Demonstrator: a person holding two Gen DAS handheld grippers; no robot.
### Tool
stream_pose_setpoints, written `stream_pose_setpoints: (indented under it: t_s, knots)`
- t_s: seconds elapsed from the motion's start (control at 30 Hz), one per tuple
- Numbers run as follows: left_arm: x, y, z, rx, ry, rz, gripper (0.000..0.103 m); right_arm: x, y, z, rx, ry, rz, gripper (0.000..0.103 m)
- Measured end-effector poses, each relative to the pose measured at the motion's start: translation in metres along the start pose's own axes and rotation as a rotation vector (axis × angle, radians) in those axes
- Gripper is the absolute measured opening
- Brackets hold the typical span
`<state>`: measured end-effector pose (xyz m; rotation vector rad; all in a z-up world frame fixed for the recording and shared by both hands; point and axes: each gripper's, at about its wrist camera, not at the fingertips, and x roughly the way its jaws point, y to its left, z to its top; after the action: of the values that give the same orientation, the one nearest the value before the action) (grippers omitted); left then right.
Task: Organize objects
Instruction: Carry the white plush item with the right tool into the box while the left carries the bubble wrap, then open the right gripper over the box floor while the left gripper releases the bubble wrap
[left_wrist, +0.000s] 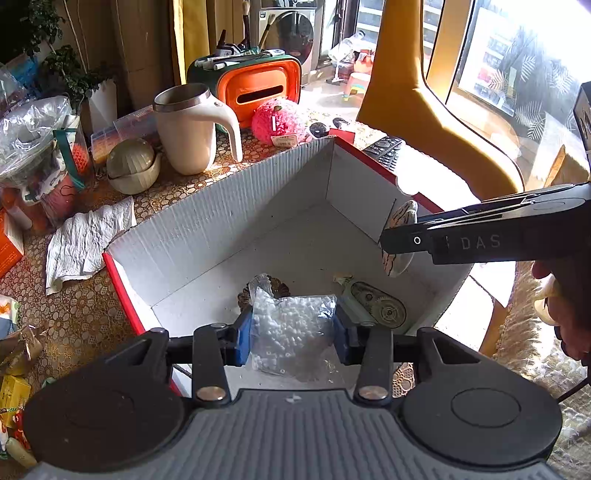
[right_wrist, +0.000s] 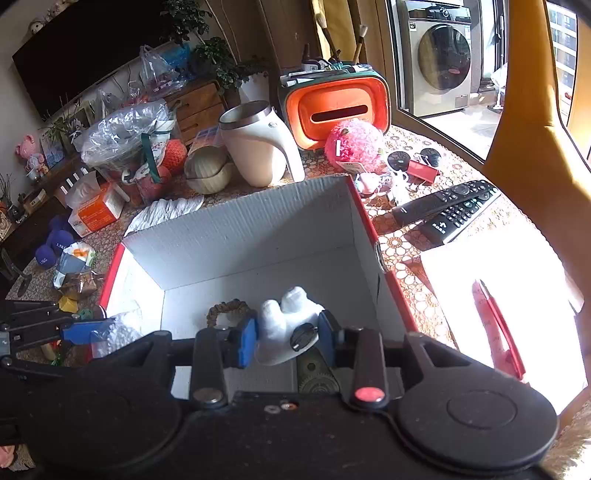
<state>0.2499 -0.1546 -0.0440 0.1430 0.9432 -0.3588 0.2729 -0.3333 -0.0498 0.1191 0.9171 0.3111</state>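
Cardboard box (left_wrist: 280, 206), white inside with red outer walls, sits open on a table covered by a gold lace-patterned cloth (left_wrist: 92, 314), beside a sunlit window (left_wrist: 517, 55) and a yellow chair back (left_wrist: 424, 92). A washing machine (right_wrist: 439, 59) stands beyond the glass, and a dark television (right_wrist: 85, 55) fills the far wall. Behind the box stand an orange caddy (left_wrist: 258, 92), a cream mug (left_wrist: 188, 129) with a steel rim, a pink fluffy ball (left_wrist: 279, 120) and two remote controls (right_wrist: 454, 210) (lying side by side). A crumpled white cloth (left_wrist: 88, 240) lies by the box's left wall. The left gripper (left_wrist: 293, 332) hangs over the box, its blue pads clamped on a clear bag of white pellets (left_wrist: 291, 328). The right gripper (right_wrist: 284, 338) is clamped on a small white figurine (right_wrist: 286, 325), also above the box floor, where a geared gadget (left_wrist: 380, 306) and a brownish ring (right_wrist: 229, 310) lie.
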Motion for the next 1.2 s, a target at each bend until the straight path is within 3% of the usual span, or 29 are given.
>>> stream_pose_setpoints:
  t_s: [0.5, 0.77, 1.03, 1.2]
  knots:
    - [0.088, 0.014, 0.017, -0.033, 0.152, 0.045, 0.042, 0.069, -0.01, 0.017, -0.005, 0.088, -0.009, 0.034]
    - [0.113, 0.014, 0.02, -0.04, 0.29, 0.039, 0.043, 0.085, -0.006, 0.02, -0.017, 0.128, -0.01, 0.035]
    - [0.112, 0.012, 0.017, -0.032, 0.298, 0.043, 0.048, 0.085, -0.006, 0.019, -0.008, 0.146, -0.017, 0.037]
    - [0.097, 0.013, 0.015, -0.042, 0.242, 0.036, 0.065, 0.078, -0.005, 0.019, 0.006, 0.136, -0.013, 0.043]
